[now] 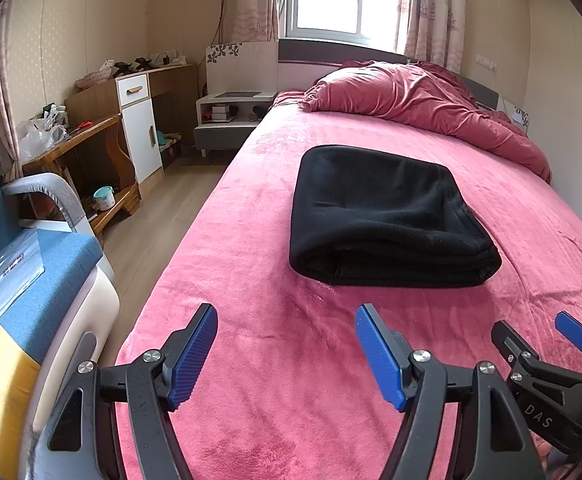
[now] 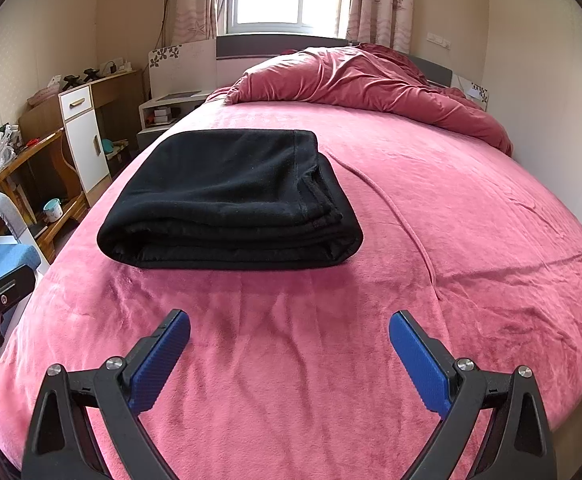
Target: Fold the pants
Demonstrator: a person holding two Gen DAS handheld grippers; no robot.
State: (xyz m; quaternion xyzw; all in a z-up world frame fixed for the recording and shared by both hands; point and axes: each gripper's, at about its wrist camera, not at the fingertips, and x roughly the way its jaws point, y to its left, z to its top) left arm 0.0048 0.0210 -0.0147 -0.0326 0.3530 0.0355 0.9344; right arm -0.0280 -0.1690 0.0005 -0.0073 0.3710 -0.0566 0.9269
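The black pants (image 1: 387, 216) lie folded in a thick rectangular stack on the pink bedspread (image 1: 275, 320). They also show in the right wrist view (image 2: 231, 200), left of centre. My left gripper (image 1: 287, 354) is open and empty, held above the bedspread short of the pants. My right gripper (image 2: 290, 360) is open and empty, also short of the stack. The right gripper also shows at the right edge of the left wrist view (image 1: 539, 336), beside the left one.
A crumpled pink duvet (image 1: 423, 100) lies at the head of the bed. A blue chair (image 1: 39, 264), a wooden desk with clutter (image 1: 75, 136), a white cabinet (image 1: 141, 128) and a nightstand (image 1: 231, 112) stand left of the bed. The wall runs along the bed's right side.
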